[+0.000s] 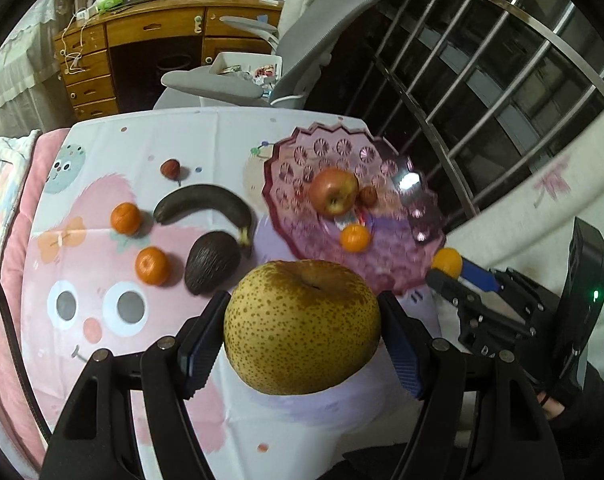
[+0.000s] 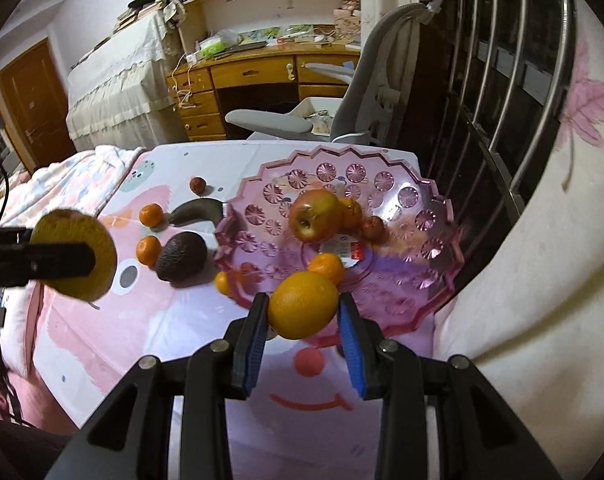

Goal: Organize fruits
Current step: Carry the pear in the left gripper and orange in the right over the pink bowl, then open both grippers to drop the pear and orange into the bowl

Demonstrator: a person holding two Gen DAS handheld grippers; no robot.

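Observation:
My left gripper [image 1: 302, 332] is shut on a big speckled brown pear [image 1: 302, 326], held above the table before the pink plate [image 1: 386, 148]. My right gripper [image 2: 304, 314] is shut on an orange [image 2: 302, 306] at the near rim of the pink plate [image 2: 422, 196]. The plate holds an apple [image 2: 314, 216], a small red fruit [image 2: 372, 228] and a tangerine [image 2: 327, 266]. On the cloth left of the plate lie a dark banana [image 1: 206, 204], an avocado [image 1: 212, 262], two tangerines [image 1: 125, 218] [image 1: 152, 266] and a small red fruit [image 1: 170, 169].
The table carries a pink cartoon cloth [image 1: 102, 320]. A grey office chair [image 1: 302, 40] and a wooden desk [image 1: 142, 32] stand behind it. A barred window [image 1: 482, 60] is at the right, with a white curtain [image 2: 522, 280] beside the plate. Bedding [image 1: 6, 200] lies at the left.

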